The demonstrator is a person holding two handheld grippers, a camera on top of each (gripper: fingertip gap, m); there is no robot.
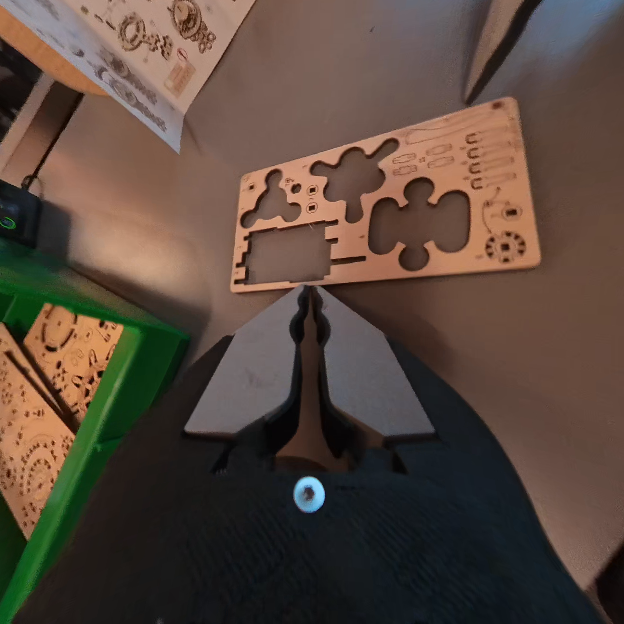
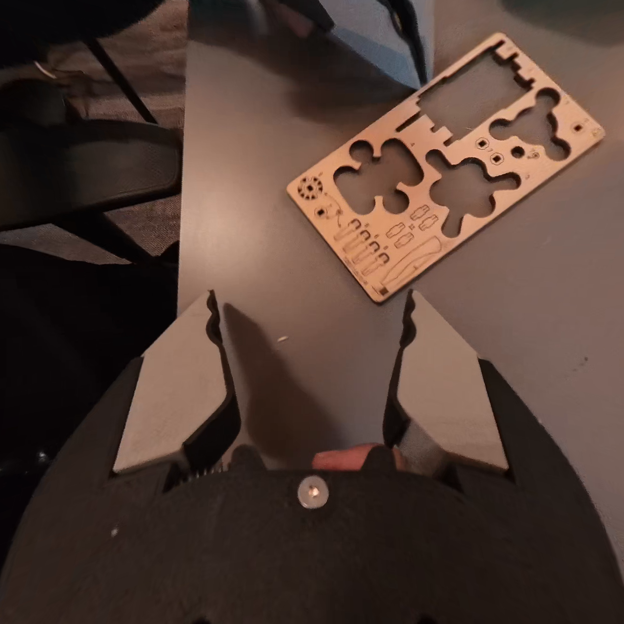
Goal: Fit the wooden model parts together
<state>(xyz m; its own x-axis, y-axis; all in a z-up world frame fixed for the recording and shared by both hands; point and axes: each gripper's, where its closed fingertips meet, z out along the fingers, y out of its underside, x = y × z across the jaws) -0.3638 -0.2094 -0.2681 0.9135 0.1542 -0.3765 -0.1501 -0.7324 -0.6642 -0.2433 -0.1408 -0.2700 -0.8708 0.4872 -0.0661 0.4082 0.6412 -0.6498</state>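
A flat laser-cut wooden parts sheet lies on the grey table; several large shapes are punched out of it and small parts remain along one end. It also shows in the right wrist view. My left gripper is shut and empty, its tips just at the sheet's near edge. My right gripper is open and empty above bare table, with the sheet beyond and to the right of its fingertips. The other gripper's finger shows at the top of the left wrist view.
A green tray holding more wooden parts sheets stands at the left. A paper instruction sheet lies at the far left. The table edge runs down the left, with a black chair beyond. A black device sits by the tray.
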